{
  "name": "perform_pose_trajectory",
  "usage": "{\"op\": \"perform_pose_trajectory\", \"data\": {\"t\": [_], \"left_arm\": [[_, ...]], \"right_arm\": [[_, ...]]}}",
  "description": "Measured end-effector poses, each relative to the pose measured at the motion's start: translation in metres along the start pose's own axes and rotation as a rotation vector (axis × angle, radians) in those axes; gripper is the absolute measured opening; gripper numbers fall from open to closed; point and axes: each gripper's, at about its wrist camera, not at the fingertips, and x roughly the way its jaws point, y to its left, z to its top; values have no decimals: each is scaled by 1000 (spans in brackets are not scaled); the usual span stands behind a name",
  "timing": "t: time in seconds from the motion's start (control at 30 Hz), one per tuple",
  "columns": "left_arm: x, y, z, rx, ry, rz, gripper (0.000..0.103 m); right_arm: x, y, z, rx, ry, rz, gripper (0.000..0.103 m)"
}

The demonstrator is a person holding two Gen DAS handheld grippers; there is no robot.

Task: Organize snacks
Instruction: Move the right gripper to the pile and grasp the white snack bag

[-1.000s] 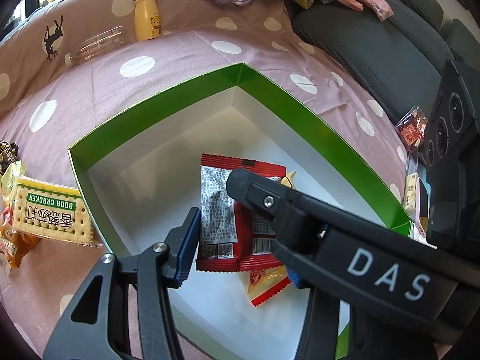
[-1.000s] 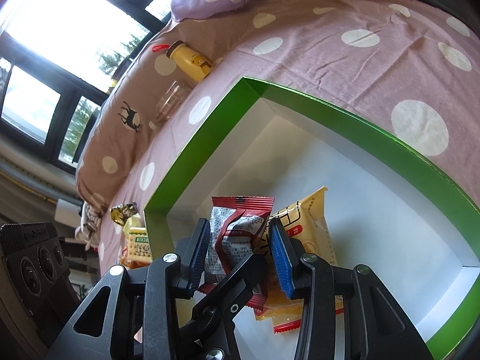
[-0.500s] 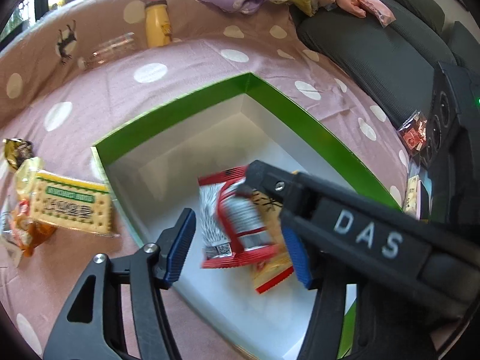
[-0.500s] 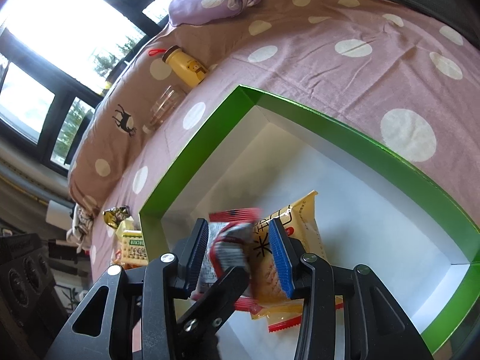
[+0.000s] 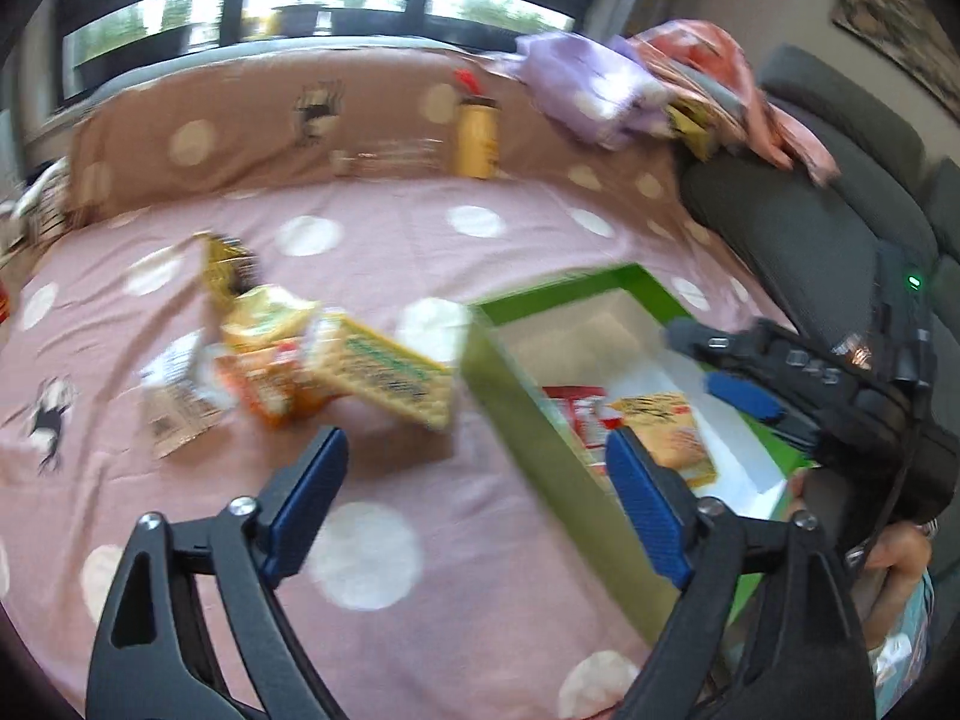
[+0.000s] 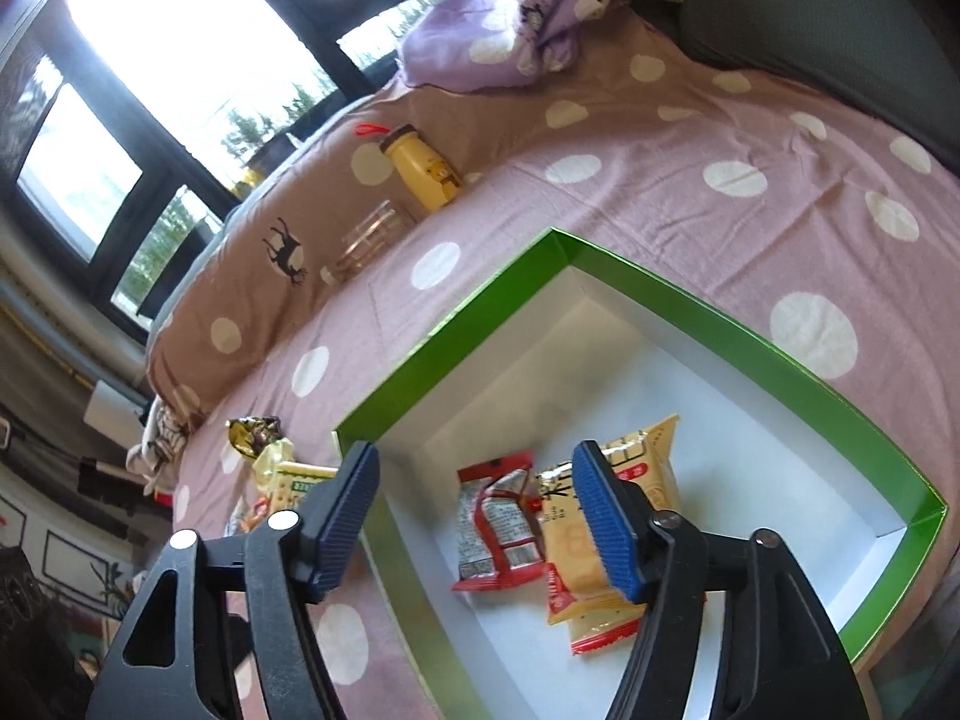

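Note:
A green box with a white inside (image 6: 708,312) lies on the pink dotted cloth. A red-and-silver snack packet (image 6: 495,522) and a yellow packet (image 6: 606,516) lie in it; both also show in the left wrist view (image 5: 579,414) (image 5: 666,429). My right gripper (image 6: 480,525) is open and empty above the box's near edge. My left gripper (image 5: 474,501) is open and empty over the cloth, left of the box (image 5: 540,450). A pile of loose snacks lies ahead of it, with a soda cracker pack (image 5: 387,378) and an orange packet (image 5: 270,384).
A yellow bottle (image 6: 423,177) and a clear glass (image 6: 366,240) lie at the back of the cloth. A purple cloth bundle (image 6: 498,42) and a dark sofa (image 5: 798,240) are at the back right. The right gripper shows in the left wrist view (image 5: 780,384).
The right gripper opened and let go of the red-and-silver packet, which now lies in the box. The left gripper swung left, away from the box, toward the loose snacks.

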Motion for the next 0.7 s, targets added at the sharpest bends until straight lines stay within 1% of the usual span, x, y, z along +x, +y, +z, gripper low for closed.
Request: {"op": "perform_pose_trajectory", "data": {"t": [0.03, 0.13, 0.2, 0.3, 0.37, 0.4, 0.53, 0.6, 0.63, 0.7], "left_arm": [[-6, 10, -3, -24, -16, 27, 100], [-22, 50, -15, -104, -45, 112, 102], [-27, 80, -25, -189, -56, 149, 102], [-29, 113, -41, -264, -45, 177, 102], [-24, 137, -52, -311, -17, 192, 102], [-21, 149, -55, -345, 3, 219, 102], [-20, 177, -60, -442, 27, 330, 102], [-24, 189, -62, -469, 21, 370, 102], [-26, 192, -62, -481, 18, 378, 102], [-31, 202, -65, -517, 13, 371, 102]], "right_arm": [[-1, 7, -1, -17, -3, 10, 76], [0, 28, -7, -75, 7, 51, 82], [6, 44, -12, -117, 27, 68, 82], [17, 75, -23, -232, 68, 68, 83], [26, 94, -33, -294, 101, 61, 83], [33, 105, -37, -313, 122, 59, 83], [54, 152, -52, -416, 191, 65, 83], [67, 183, -58, -469, 242, 95, 83], [74, 196, -61, -483, 267, 112, 83], [94, 225, -68, -524, 320, 147, 83]]}}
